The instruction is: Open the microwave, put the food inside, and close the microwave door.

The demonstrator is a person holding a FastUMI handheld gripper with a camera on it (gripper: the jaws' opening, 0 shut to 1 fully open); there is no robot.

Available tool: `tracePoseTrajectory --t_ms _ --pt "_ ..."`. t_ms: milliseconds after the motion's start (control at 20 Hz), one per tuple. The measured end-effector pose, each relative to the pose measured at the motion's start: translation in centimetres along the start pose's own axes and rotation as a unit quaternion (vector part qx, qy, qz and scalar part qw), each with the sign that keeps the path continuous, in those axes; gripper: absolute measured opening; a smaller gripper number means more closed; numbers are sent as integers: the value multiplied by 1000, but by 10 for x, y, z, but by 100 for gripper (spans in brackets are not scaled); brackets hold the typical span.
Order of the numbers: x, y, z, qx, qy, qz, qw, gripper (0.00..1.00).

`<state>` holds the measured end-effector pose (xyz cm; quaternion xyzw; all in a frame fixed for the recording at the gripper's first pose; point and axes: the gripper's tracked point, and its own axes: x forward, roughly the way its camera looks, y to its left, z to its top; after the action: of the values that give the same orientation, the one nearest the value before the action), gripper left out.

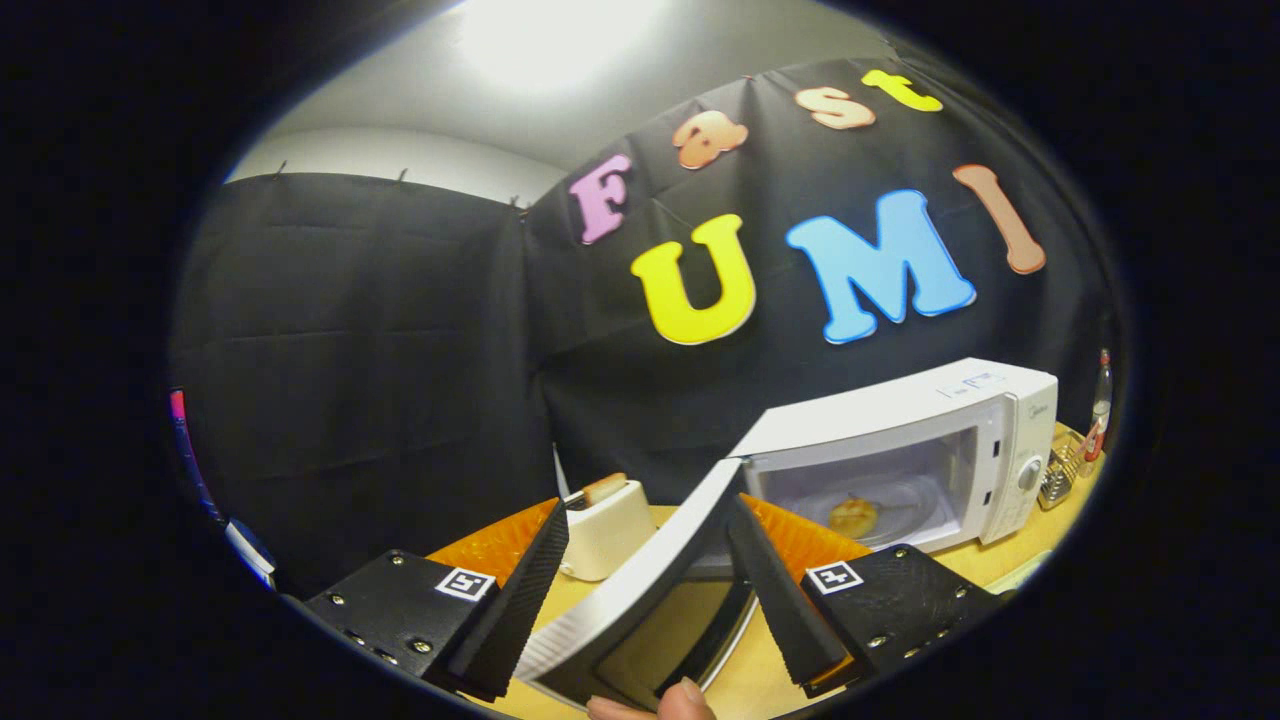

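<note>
Spread wide, the gripper (640, 590) has its jaws straddling the free edge of the microwave door (640, 590), one finger on either side of the panel, with no clear sign that either presses on it; I read this as an open stance around the door and no grip on it. That door stands swung out toward the near side, its white edge and dark window running up between the fingers to the hinge at the left of the microwave (900, 450). Inside the lit cavity, beyond the fingers and to the right, the food (853, 517), a small round golden piece, sits on the glass turntable. A fingertip (685, 700) shows at the near edge, just under the door. Left of the door, a cream toaster (605, 528) with a slice of toast in its slot stands on the wooden table (1010, 555), and a small wire rack (1062, 475) sits to the right of the microwave. With the food already in place, I judge the closing step to be in hand. Next comes pushing the door away and to the right along its hinge arc until it latches, keeping one finger flat against the panel so that it does not slip off the edge.
</note>
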<state>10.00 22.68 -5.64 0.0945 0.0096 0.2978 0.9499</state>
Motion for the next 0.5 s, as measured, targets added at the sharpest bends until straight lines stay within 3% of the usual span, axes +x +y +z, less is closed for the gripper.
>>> tracePoseTrajectory --t_ms 200,500 --pt "-19 68 9 -63 -33 49 996 97" --pt "-17 128 -65 -88 16 104 990 97"
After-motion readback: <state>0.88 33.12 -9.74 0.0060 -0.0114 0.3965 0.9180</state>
